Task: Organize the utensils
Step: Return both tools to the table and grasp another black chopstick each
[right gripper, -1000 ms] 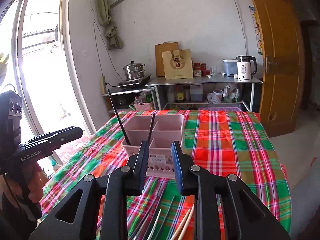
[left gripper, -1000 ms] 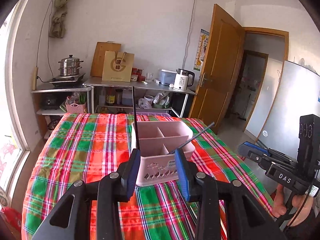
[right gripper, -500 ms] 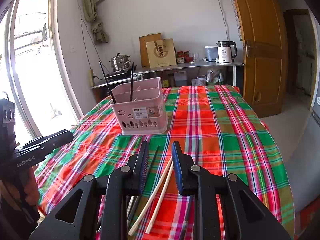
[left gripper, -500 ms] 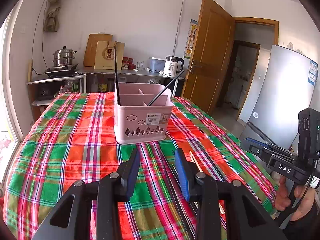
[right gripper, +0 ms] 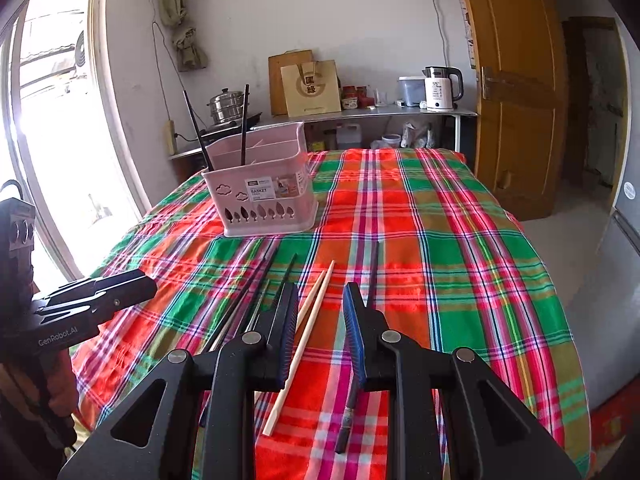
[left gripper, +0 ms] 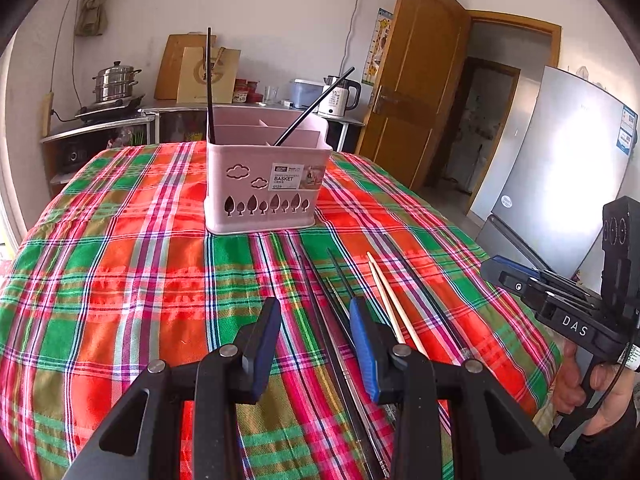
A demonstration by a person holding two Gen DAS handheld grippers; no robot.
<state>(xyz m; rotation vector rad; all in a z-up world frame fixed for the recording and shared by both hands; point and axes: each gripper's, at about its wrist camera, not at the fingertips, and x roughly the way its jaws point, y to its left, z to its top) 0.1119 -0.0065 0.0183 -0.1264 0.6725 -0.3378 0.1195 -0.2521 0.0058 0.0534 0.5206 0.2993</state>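
- Now both tools — left tool (left gripper: 316,344), right tool (right gripper: 320,332) — are spread apart, holding nothing.
- Lower the right one over the pale chopsticks (right gripper: 310,320), squeeze gently, then carry them to the pink basket (right gripper: 264,196).

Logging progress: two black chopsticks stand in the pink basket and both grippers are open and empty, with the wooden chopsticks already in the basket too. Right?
Not quite. The wooden chopsticks lie on the tablecloth, as the right wrist view shows. The rest holds.
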